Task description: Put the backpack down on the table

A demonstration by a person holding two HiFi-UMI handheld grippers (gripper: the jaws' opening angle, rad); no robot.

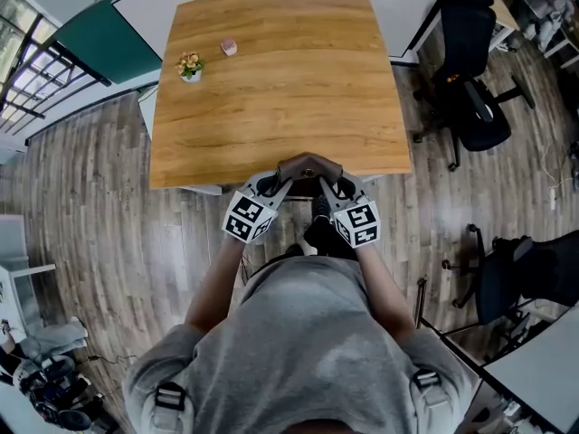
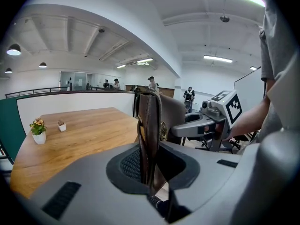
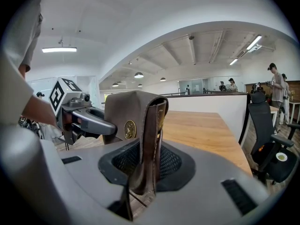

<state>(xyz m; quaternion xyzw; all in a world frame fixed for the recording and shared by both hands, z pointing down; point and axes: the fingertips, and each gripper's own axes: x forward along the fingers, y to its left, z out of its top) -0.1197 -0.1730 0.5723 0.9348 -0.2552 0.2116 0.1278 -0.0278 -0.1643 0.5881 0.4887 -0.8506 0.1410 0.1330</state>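
The left gripper and right gripper both clamp the brown leather backpack at the table edge, six o'clock. The lettering on its round brass emblem is too small to read.

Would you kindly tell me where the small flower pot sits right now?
In the head view, the flower pot stands on the table, far left, beside a smaller pot.

Small white pot of orange-pink flowers sits well ahead of the left gripper, off to its left. A smaller pinkish pot sits just beyond it, the two apart. One black office chair stands ahead-right of the right gripper, and a second black chair stands further right and back, both on the wood-plank floor.
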